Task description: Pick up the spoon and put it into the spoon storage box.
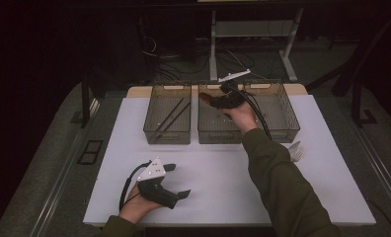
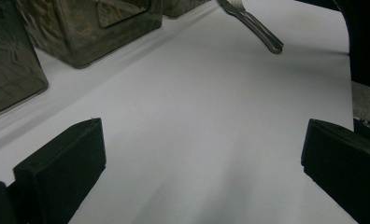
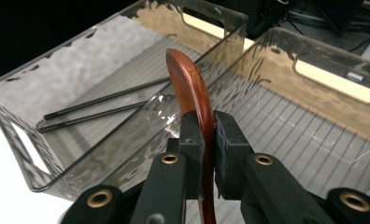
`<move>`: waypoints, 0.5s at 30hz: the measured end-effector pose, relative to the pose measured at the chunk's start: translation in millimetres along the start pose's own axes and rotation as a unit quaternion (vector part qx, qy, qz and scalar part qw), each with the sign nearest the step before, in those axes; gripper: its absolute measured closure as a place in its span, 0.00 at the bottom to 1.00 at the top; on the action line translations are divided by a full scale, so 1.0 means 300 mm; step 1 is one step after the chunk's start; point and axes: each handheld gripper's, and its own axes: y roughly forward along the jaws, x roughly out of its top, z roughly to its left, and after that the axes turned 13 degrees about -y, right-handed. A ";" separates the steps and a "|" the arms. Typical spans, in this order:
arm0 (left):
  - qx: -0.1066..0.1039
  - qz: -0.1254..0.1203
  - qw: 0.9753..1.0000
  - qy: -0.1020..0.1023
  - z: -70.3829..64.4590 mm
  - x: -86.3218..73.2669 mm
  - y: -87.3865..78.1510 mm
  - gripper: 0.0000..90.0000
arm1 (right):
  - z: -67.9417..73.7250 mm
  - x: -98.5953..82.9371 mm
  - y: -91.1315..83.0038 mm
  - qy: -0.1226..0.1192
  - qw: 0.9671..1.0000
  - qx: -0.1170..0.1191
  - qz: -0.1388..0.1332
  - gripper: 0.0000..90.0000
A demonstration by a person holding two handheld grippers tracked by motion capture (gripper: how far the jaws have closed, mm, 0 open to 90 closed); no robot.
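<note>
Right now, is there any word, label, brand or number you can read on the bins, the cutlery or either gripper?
None: no readable text anywhere.
Wooden spoon clamped in the right gripper: bare wood, no marking.
Smoky bins: no label visible.
Fork on the white table: any stamp is too small to read.
Left gripper: grey plate blank.

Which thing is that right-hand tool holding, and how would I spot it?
On the white table stand smoky clear bins; look over the middle bin. Clamped there in the right gripper is a wooden spoon, curved and reddish-brown, unlike the thin black chopsticks next door.
</note>
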 end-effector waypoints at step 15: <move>0.002 0.004 1.000 0.005 -0.001 0.000 0.000 0.00 | 0.013 -0.039 0.029 0.008 1.000 -0.004 0.012 0.74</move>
